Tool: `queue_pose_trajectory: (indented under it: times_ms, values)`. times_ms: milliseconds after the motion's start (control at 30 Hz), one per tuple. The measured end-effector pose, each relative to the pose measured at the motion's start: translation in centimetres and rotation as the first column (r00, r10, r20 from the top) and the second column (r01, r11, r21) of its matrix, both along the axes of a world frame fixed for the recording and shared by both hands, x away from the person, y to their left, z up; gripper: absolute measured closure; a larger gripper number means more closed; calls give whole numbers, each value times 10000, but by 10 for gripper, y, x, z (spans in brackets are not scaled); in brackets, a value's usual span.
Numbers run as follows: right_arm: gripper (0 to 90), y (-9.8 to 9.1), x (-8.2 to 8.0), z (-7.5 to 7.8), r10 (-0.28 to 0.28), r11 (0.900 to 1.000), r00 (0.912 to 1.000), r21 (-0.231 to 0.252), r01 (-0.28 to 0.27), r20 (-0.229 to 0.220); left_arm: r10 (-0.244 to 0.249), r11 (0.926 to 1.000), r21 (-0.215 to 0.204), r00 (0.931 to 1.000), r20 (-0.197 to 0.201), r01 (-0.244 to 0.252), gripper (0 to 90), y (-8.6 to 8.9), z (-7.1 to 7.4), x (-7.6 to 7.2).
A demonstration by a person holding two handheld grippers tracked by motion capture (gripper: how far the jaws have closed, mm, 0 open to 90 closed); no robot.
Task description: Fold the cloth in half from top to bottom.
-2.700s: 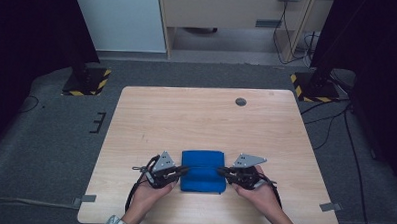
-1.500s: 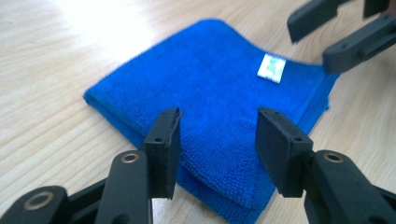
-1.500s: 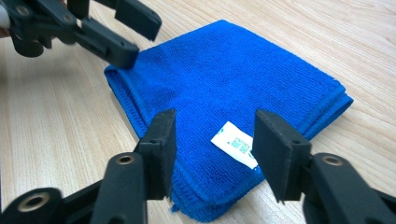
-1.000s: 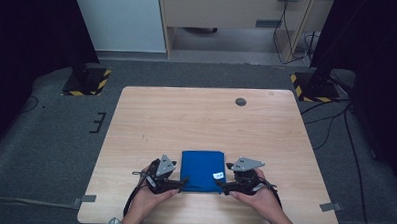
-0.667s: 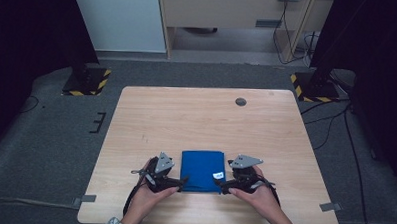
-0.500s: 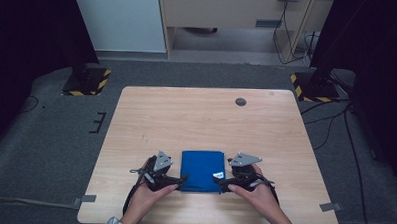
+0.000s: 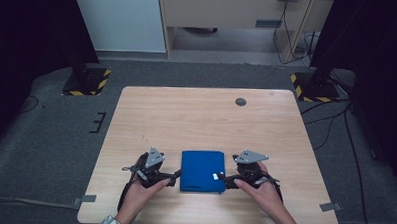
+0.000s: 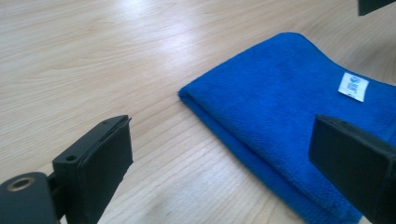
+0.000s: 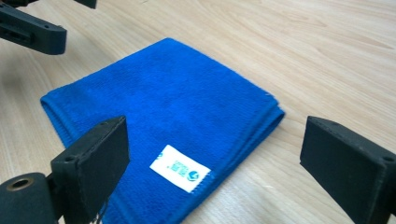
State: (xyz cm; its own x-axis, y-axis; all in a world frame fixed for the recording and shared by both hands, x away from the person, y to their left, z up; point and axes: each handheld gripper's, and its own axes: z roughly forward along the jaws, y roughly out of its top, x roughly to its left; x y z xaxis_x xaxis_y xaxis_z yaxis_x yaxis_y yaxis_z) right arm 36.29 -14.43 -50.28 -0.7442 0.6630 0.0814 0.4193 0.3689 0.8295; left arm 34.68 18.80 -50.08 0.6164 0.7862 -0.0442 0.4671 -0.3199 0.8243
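Both your grippers have just been opening: left gripper [image 7: 176, 177] and right gripper [image 7: 226, 181] now stand released, nothing pinched between the jaws. The folded blue microfibre cloth [image 7: 202, 170] lies flat between them near the front edge of the light wooden table [image 7: 206, 117]. The fold looks finished.

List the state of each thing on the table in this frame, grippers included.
blue cloth: folded into a flat square, lying on the table, white tag facing up, gripped by neither gripper.
left gripper: open, jaws just opened, nothing pressed between them, at the cloth's left edge.
right gripper: open, jaws just opened, at the cloth's right edge.
table: bare wood, a small round dark plug near its far edge.
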Motion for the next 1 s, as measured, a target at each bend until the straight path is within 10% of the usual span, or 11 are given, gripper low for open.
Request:
queue_pose_trajectory:
  times_ms: [1000]
  values:
    - [78,-38,10,10,-984,9946,9950,335,978,181,563,9984,-15,9984,-57,-563,57,35,4,4]
